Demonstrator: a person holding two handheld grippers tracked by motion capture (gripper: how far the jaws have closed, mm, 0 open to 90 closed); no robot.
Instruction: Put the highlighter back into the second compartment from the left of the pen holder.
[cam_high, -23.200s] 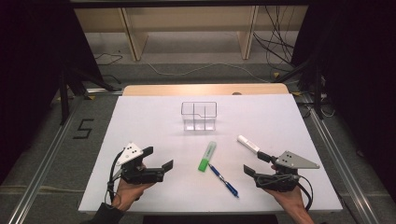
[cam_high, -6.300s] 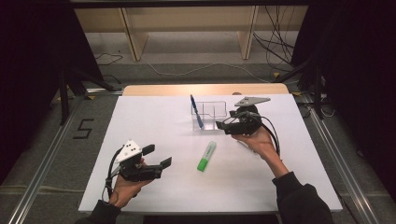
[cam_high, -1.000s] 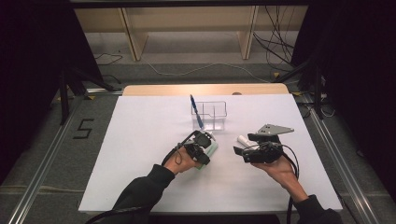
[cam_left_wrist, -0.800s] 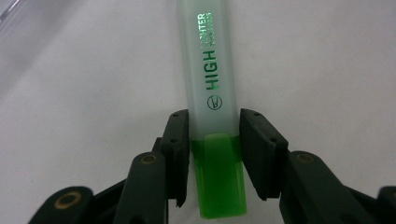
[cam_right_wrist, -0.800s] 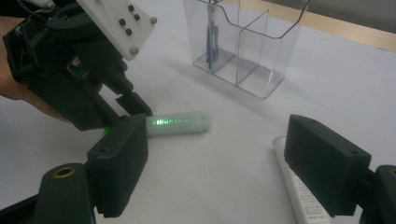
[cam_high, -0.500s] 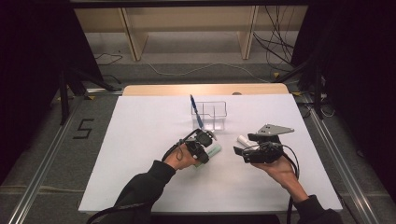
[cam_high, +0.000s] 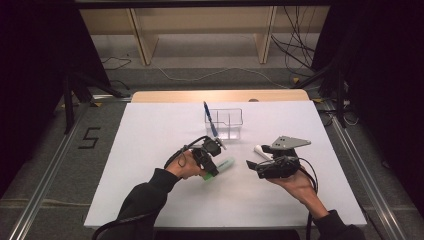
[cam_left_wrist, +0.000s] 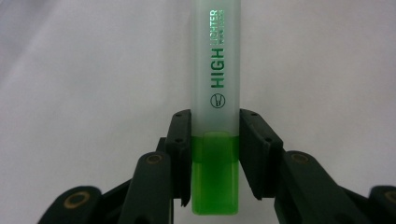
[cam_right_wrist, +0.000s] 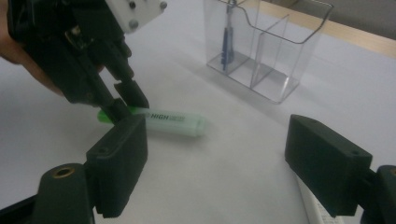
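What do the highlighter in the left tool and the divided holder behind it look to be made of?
Highlighter: probably plastic; frosted, translucent cap with glossy printed lettering, and a green body glowing through near the left tool.
Holder: clear rigid plastic, maybe acrylic; the blue pen and table show through its glossy walls and divider.

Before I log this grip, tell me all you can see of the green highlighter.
The green highlighter is a flat-sided plastic pen with a frosted pale cap printed HIGHLIGHTER and a bright green body. It lies flat on the white table. The left gripper has just been closing on it, pads against both sides at the cap-body seam.
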